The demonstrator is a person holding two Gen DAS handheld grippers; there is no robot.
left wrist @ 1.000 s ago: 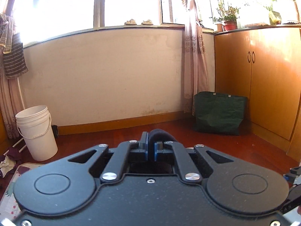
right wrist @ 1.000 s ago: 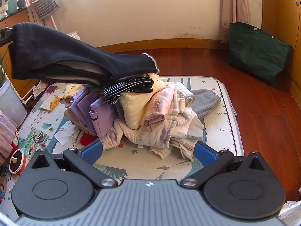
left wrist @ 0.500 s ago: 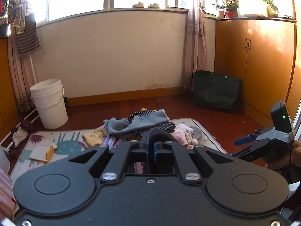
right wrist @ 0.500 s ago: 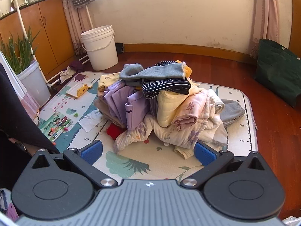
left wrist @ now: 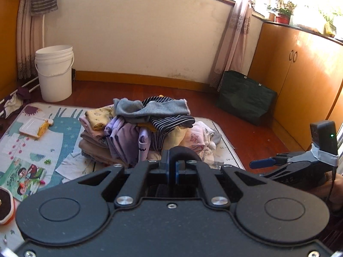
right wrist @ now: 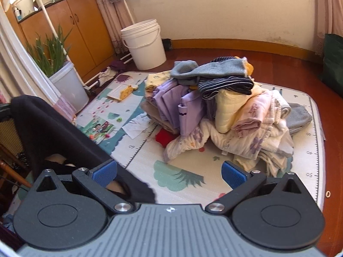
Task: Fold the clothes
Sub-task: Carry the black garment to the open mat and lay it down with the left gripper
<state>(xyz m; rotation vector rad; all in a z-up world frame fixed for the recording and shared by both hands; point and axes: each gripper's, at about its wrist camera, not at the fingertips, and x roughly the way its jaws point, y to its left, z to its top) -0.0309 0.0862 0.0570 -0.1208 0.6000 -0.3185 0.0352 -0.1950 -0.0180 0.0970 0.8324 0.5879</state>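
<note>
A heap of clothes [left wrist: 145, 132] lies on a patterned play mat [left wrist: 42, 141], with a grey garment [left wrist: 154, 109] on top; the heap also shows in the right wrist view [right wrist: 225, 111]. My left gripper [left wrist: 172, 169] is shut on a black garment [left wrist: 182, 151], which hangs at the left of the right wrist view [right wrist: 53, 132]. My right gripper [right wrist: 169, 174] is open and empty above the mat's front part, and its blue fingertip [left wrist: 262, 163] shows in the left wrist view.
A white bucket [left wrist: 54, 72] stands by the far wall. A dark green bag [left wrist: 244, 98] leans by the wooden cabinets [left wrist: 300, 75]. A planter with green leaves [right wrist: 64, 81], a picture book [right wrist: 97, 128] and a small yellow toy [right wrist: 124, 91] are at the mat's left.
My left gripper has tilted down and turned left with the black garment, bringing the heap into view. The black garment now hangs at the lower left of the right wrist view.
</note>
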